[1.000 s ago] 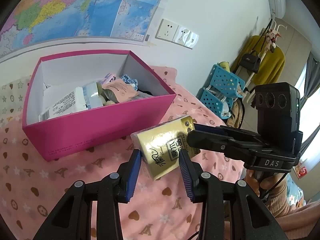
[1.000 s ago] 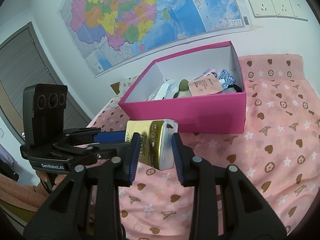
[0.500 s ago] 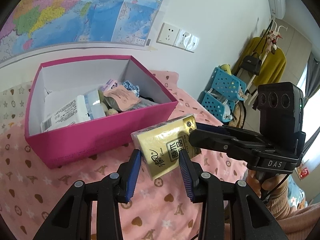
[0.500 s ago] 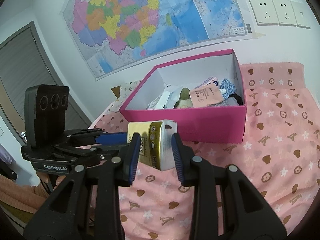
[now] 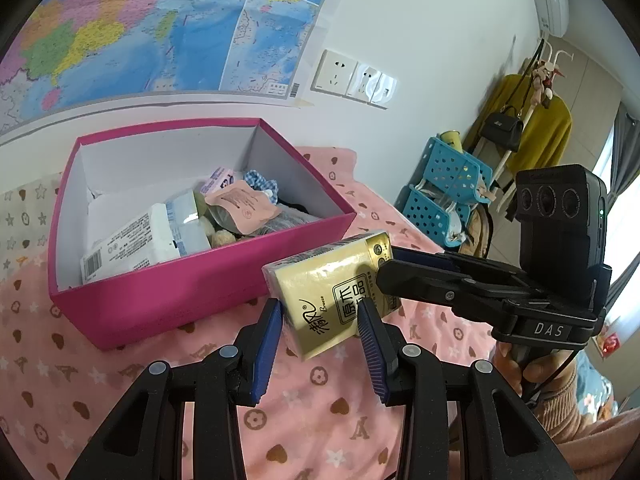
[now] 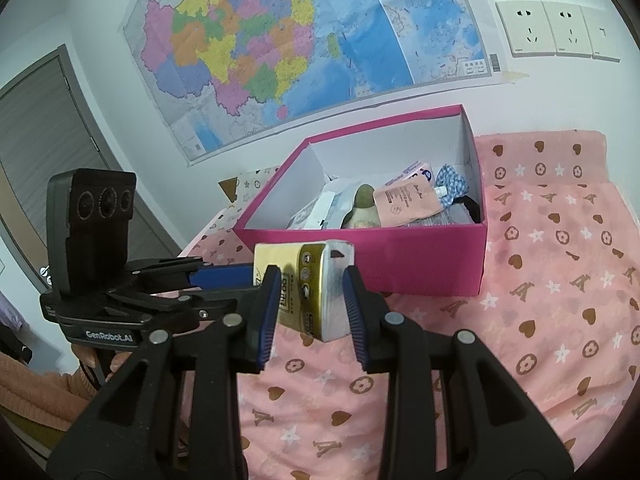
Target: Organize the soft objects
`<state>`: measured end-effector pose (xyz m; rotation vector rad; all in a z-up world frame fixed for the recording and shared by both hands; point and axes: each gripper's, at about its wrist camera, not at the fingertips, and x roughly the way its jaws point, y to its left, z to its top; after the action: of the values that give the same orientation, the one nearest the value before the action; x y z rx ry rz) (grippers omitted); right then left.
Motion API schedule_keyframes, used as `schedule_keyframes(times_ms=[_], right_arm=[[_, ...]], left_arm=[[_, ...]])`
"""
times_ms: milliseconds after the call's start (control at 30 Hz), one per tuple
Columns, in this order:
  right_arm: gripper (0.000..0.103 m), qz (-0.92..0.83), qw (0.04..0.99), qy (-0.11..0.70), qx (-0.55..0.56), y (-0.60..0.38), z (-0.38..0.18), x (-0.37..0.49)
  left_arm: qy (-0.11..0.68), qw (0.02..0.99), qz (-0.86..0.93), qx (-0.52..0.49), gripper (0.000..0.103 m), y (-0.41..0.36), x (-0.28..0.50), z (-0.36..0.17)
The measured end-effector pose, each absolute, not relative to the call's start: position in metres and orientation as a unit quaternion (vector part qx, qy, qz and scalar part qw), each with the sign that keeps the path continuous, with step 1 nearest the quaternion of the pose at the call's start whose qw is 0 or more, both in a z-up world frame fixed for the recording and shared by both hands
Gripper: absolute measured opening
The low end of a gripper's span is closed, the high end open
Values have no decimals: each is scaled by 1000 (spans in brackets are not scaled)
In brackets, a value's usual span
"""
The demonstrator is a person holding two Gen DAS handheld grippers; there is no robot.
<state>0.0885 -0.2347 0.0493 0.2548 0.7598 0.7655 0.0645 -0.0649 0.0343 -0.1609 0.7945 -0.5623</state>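
Barely anything shifts: the gold tissue pack (image 5: pixel 332 292) hangs above the pink bedspread (image 6: pixel 560 300), left gripper (image 5: pixel 320 332) and right gripper (image 6: pixel 308 304) fingers both clamped on it. Several soft items already fill the pink box (image 5: pixel 200 292); this pack isn't in yet.

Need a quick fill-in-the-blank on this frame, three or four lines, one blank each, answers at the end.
1. Both tools grip one gold tissue pack, held above the ____ blanket.
2. The open box behind the pack is ____ on the outside.
3. Inside the box, a peach spouted pouch lies beside a blue ____ scrunchie.
4. On the wall above the box hangs a ____.

Answers: pink; magenta; gingham; map
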Motion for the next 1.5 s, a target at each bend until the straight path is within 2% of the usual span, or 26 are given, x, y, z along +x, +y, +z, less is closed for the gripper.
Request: schedule_keyframes(times_ms=[1500], right_arm=[[35, 361, 858, 347, 117, -238, 60, 102]], left_arm=[[366, 888, -270, -67, 38, -68, 80, 44]])
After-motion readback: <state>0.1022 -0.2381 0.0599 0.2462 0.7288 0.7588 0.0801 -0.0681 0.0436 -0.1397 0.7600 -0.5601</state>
